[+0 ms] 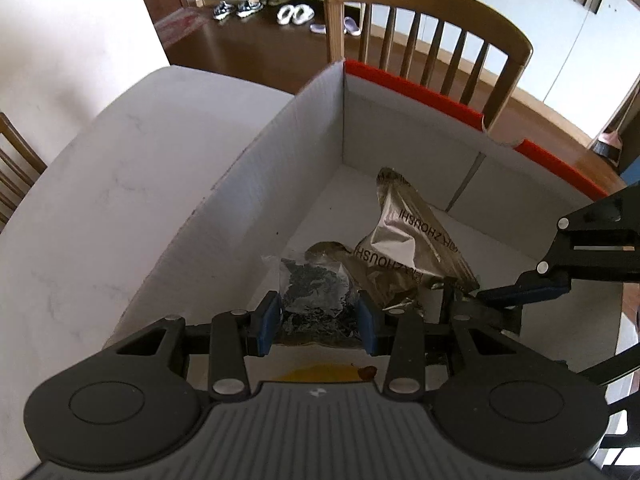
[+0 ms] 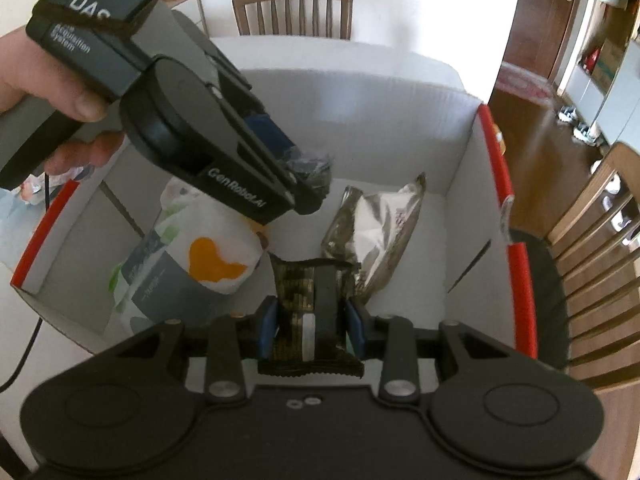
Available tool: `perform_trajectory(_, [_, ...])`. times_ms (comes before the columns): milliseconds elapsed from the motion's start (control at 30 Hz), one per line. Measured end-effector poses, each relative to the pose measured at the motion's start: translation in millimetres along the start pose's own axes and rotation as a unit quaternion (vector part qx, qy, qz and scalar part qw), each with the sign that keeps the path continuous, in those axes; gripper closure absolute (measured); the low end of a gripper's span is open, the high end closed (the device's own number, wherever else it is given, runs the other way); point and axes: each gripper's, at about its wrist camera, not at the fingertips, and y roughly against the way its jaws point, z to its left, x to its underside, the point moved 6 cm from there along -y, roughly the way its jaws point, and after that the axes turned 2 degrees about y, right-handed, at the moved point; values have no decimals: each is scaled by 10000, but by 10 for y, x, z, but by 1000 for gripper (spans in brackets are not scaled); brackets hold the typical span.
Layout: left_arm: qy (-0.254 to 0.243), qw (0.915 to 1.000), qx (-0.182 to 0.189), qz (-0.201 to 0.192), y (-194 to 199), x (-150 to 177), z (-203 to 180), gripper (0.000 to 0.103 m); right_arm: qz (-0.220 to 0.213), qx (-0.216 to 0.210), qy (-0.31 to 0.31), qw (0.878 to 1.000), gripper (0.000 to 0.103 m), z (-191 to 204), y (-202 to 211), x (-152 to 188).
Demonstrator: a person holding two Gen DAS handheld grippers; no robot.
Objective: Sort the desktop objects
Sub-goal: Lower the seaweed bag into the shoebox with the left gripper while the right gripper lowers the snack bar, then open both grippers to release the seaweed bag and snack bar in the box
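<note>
Right wrist, right gripper (image 2: pixel 311 326) clamping dark packet (image 2: pixel 308 300), left gripper (image 2: pixel 310 178) pinching (probably) crinkled bag (image 2: pixel 314 168)

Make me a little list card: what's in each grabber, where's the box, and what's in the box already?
left gripper: shut on a clear packet of dark bits
right gripper: shut on a dark snack wrapper
box: white inside, red rim, open top, on the white table
already in box: silver foil pouch, white bag with an orange heart
where the grippers are: both over the box
</note>
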Motion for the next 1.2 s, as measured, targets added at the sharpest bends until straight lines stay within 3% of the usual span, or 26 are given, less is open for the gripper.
perform_trajectory(633, [475, 9972, 184, 546, -387, 65, 144, 64, 246, -31, 47, 9997, 69, 57, -139, -1])
perform_trajectory(967, [427, 9979, 97, 476, -405, 60, 143, 63, 254, -20, 0, 9997, 65, 47, -161, -22])
perform_trajectory(1033, [402, 9983, 49, 416, -386, 54, 132, 54, 229, -28, -3, 9997, 63, 45, -139, -28])
perform_trajectory(1200, [444, 9986, 101, 280, -295, 38, 119, 43, 146, -60, -20, 9999, 59, 44, -86, -31])
